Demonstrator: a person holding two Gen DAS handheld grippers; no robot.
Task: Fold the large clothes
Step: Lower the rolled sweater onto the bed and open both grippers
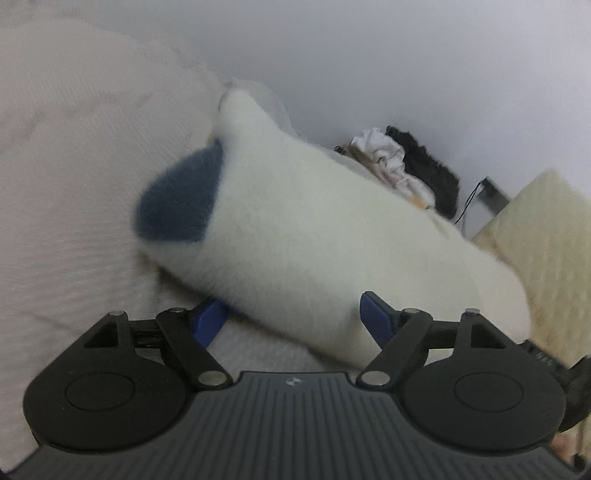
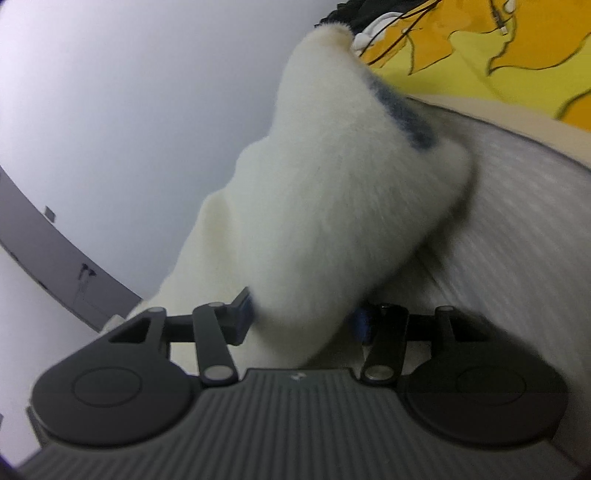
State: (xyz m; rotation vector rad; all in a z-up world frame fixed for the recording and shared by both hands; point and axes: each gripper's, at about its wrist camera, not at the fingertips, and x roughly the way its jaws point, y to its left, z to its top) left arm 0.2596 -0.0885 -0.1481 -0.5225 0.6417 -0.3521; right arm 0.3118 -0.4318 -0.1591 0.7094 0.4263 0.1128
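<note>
A fluffy white garment [image 1: 303, 221] with a blue patch [image 1: 181, 199] fills the middle of the left wrist view, lifted over a pale ribbed bedspread [image 1: 55, 221]. My left gripper [image 1: 295, 317] has its blue pads on either side of the garment's lower edge, which fills the gap between them. The right wrist view shows the same white garment [image 2: 317, 206] with a blue streak [image 2: 402, 114], hanging up from my right gripper [image 2: 303, 314]. Its blue pads press the fabric from both sides.
A pile of white and black clothes [image 1: 406, 166] lies at the back by a pale wall. A cream quilted surface [image 1: 535, 251] is at the right. In the right wrist view a yellow patterned cloth [image 2: 480, 48] and dark cables [image 2: 388, 22] lie beyond the grey ribbed bedspread [image 2: 517, 221].
</note>
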